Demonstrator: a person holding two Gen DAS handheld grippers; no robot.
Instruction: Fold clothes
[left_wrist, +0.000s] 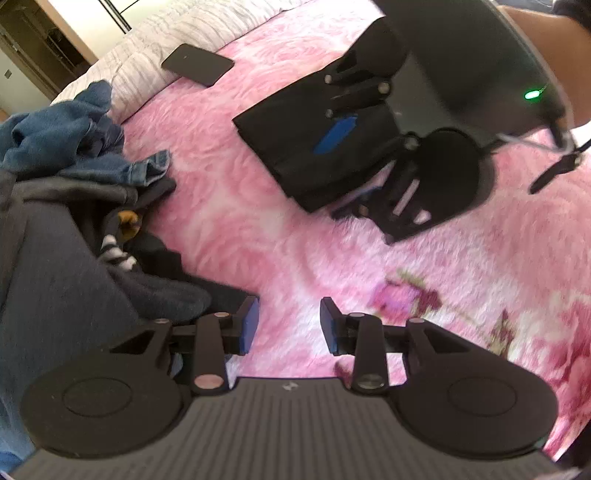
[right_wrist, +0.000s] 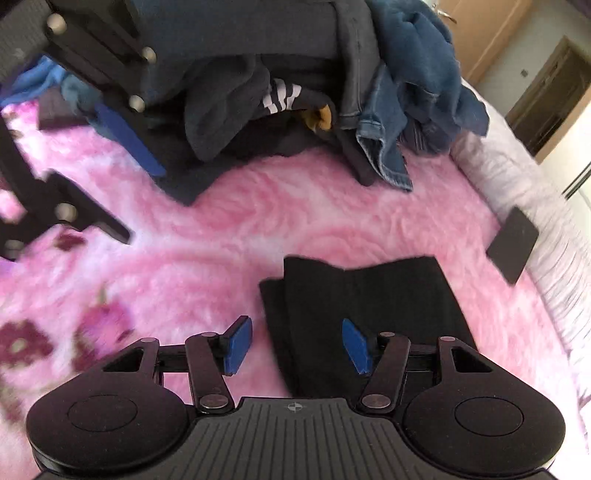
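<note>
A folded black garment (right_wrist: 369, 295) lies flat on the pink floral blanket (right_wrist: 258, 221); it also shows in the left wrist view (left_wrist: 295, 147). My right gripper (right_wrist: 295, 345) is open and empty, hovering over the garment's near left edge. It appears in the left wrist view (left_wrist: 354, 110) above the garment. My left gripper (left_wrist: 289, 325) is open and empty over bare blanket, beside a pile of unfolded clothes (left_wrist: 74, 192) on its left. The pile shows in the right wrist view (right_wrist: 295, 92): dark sweatshirts, blue jeans, a striped piece.
A black phone (left_wrist: 197, 64) lies near the white striped pillow (left_wrist: 166, 33) at the blanket's far edge; it shows in the right wrist view (right_wrist: 513, 243) too. A wooden door and wardrobe stand beyond the bed.
</note>
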